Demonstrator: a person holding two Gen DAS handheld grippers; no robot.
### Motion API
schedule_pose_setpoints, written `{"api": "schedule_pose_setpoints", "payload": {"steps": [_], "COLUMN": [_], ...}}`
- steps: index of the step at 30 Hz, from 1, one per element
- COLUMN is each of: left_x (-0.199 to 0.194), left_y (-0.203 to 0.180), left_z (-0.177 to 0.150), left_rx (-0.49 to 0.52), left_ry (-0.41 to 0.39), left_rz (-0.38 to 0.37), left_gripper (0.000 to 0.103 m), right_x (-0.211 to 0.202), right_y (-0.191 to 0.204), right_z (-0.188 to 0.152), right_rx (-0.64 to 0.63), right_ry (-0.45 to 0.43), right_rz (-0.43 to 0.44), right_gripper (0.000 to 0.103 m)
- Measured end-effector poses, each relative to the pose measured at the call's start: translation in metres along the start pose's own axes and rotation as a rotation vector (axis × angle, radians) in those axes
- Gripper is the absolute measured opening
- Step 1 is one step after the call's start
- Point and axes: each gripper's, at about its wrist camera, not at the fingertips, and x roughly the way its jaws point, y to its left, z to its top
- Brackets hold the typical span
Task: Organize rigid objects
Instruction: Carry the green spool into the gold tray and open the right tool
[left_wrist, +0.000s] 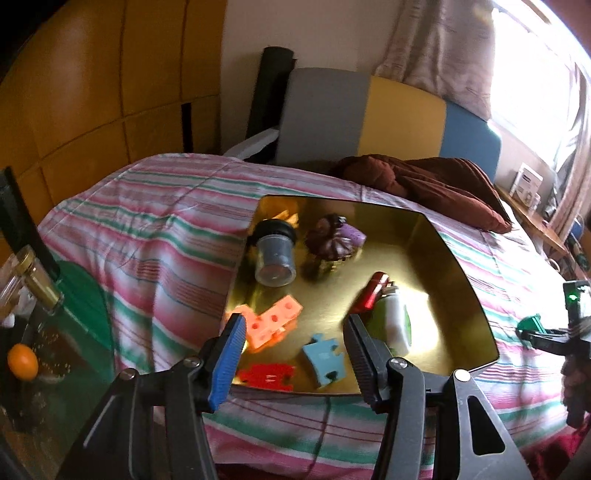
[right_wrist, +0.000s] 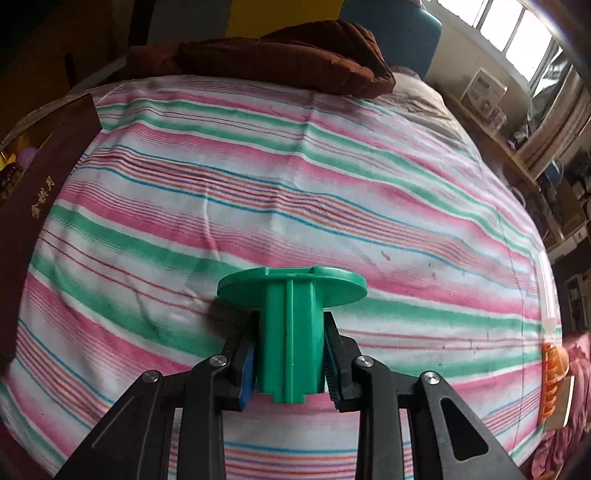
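A gold tray (left_wrist: 458, 258) lies on the striped bedspread. In it are a clear jar with a black lid (left_wrist: 274, 251), a dark purple ornament (left_wrist: 332, 240), orange blocks (left_wrist: 271, 323), a red puzzle piece (left_wrist: 266, 376), a blue puzzle piece (left_wrist: 325, 356), a red item (left_wrist: 373, 293) and a white-green bottle (left_wrist: 397, 323). My left gripper (left_wrist: 295, 354) is open and empty above the tray's near edge. My right gripper (right_wrist: 290, 363) is shut on a green plastic spool (right_wrist: 290, 317) held over the bedspread; the right gripper and the spool (left_wrist: 528, 325) show at the right in the left wrist view.
A brown cushion (left_wrist: 436, 184) lies behind the tray by the headboard (left_wrist: 369, 118). A dark red box wall (right_wrist: 40, 192) stands at the left in the right wrist view. A glass jar (left_wrist: 26, 280) and an orange ball (left_wrist: 22, 362) are at far left. An orange comb-like item (right_wrist: 552, 380) lies at the right bed edge.
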Motion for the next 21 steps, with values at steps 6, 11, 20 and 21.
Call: {"api": "schedule_pose_setpoints", "payload": {"steps": [6,11,20,21], "left_x": [-0.001,0.0,-0.004,-0.004], "left_y": [0.021,0.026,0.026,0.027], "left_z": [-0.004,-0.006,-0.005,-0.005], "left_rx": [-0.048,-0.065,-0.06,-0.062], "left_ry": [0.005,0.011,0.001,0.002], "left_rz": [0.034,0.04,0.03,0.029], "left_gripper": [0.056,0.056,0.056,0.056], "right_x": [-0.028,-0.072,-0.113,-0.114], "right_y": [0.018,0.061,0.169,0.178], "right_z": [0.002,0.021,0.058,0.063], "right_rx": [0.025,-0.04,-0.234,-0.248], "right_ry": [-0.05,-0.155,-0.231,-0.229], "right_rz": [0.093,0.205,0.381,0.392], "right_gripper": [0.029,0.03,0.029,0.03]}}
